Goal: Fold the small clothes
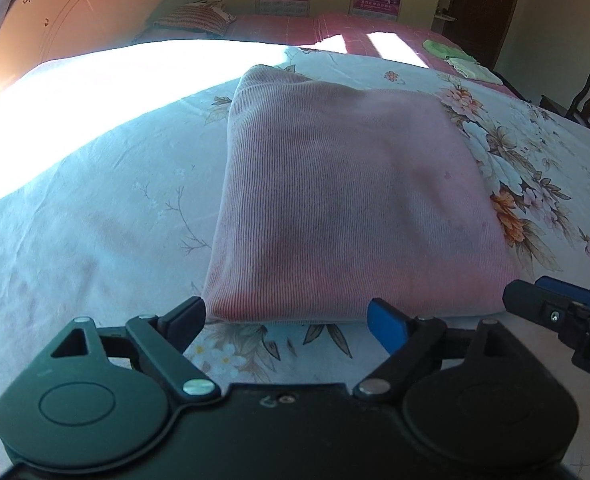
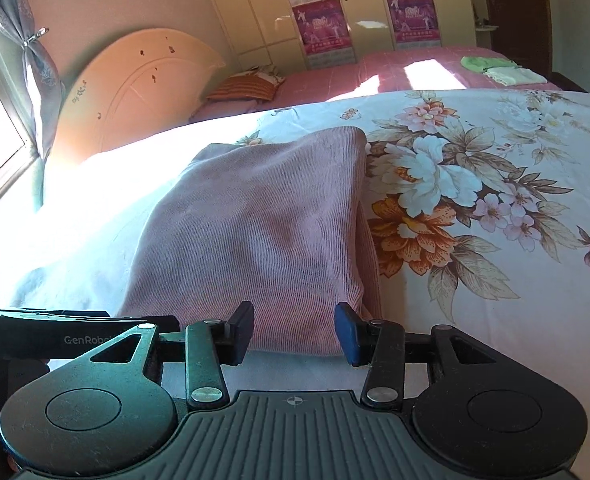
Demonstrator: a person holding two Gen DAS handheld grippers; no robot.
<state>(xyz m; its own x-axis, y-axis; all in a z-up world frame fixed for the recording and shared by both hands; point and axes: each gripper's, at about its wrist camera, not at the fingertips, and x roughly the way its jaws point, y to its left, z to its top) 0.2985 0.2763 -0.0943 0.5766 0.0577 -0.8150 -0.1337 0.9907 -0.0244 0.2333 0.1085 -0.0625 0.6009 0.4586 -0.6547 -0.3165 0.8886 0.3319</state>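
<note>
A pink ribbed garment (image 1: 343, 192) lies folded into a thick rectangle on the floral bed sheet (image 1: 95, 220); it also shows in the right wrist view (image 2: 255, 232). My left gripper (image 1: 287, 320) is open, its fingers at the near edge of the fold, holding nothing. My right gripper (image 2: 295, 332) is open, its fingers either side of the garment's near right corner. The right gripper also shows in the left wrist view (image 1: 551, 300) at the garment's near right corner.
A pink bedspread (image 2: 375, 68) lies beyond the sheet, with green and pale folded clothes (image 2: 499, 70) on it and a striped pillow (image 2: 247, 86) by the headboard (image 2: 135, 84). A wardrobe with posters stands behind. A wooden chair (image 1: 587, 96) is at right.
</note>
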